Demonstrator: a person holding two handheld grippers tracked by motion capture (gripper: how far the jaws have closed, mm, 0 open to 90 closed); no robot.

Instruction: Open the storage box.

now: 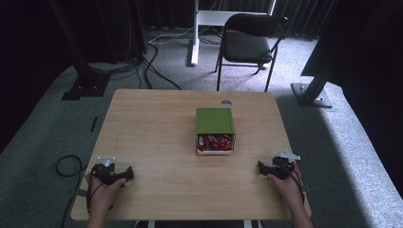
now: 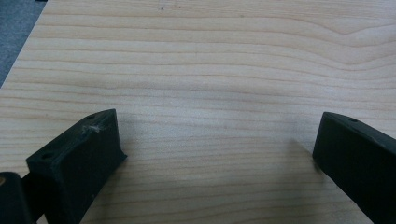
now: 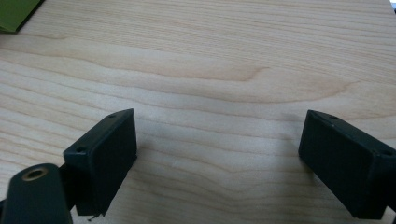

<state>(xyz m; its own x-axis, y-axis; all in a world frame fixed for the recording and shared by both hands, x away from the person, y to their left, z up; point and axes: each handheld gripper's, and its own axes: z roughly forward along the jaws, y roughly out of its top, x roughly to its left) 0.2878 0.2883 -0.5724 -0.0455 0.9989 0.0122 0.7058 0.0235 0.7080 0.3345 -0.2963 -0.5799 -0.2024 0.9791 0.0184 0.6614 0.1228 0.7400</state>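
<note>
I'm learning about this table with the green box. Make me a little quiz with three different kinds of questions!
1. True or false: the green lid fully covers the box, hiding what is inside.
2. Pick one. The red packets lie: A) loose on the wooden table; B) inside the box; C) on the black chair.
3. Fill the gap: the fingers of the left gripper are spread ____ with nothing between them, like those of the right gripper.

Key
1. False: the lid sits pushed toward the far side, so the near part is uncovered.
2. B
3. open
</note>
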